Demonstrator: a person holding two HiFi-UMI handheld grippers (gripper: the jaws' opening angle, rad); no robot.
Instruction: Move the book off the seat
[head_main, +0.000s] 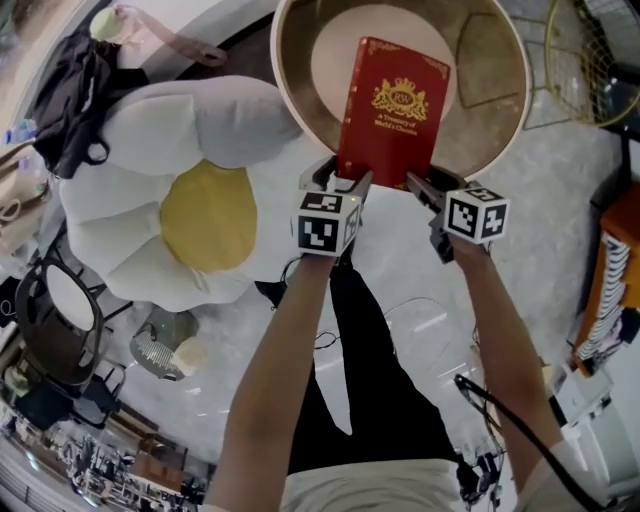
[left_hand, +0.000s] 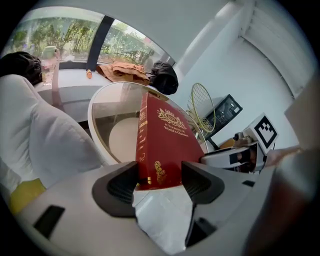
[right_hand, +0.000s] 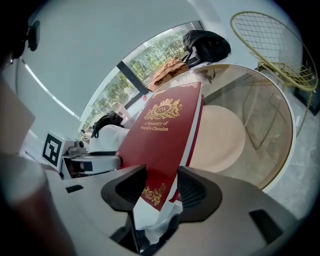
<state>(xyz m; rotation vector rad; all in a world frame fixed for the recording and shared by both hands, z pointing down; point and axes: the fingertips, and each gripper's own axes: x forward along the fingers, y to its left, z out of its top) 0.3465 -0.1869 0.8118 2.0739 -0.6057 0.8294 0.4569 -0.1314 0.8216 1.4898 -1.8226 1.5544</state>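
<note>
A red hardback book (head_main: 392, 110) with gold print hangs over a round glass table (head_main: 505, 120), held at its near edge by both grippers. My left gripper (head_main: 345, 182) is shut on the book's spine corner (left_hand: 159, 145); my right gripper (head_main: 418, 186) is shut on the other near corner (right_hand: 157, 150). In the left gripper view the gripper (left_hand: 159, 181) has the book upright between its pads. In the right gripper view the gripper (right_hand: 161, 186) grips the tilted cover. The seat, a white flower-shaped cushion chair (head_main: 130, 190) with a yellow centre, stands left of the table with nothing on it.
A gold wire frame (head_main: 592, 60) stands right of the table. A black bag (head_main: 78, 95) lies at the seat's far left. A black-rimmed round stand (head_main: 55, 320) and small clutter sit near left; shelving (head_main: 610, 290) is at the right edge.
</note>
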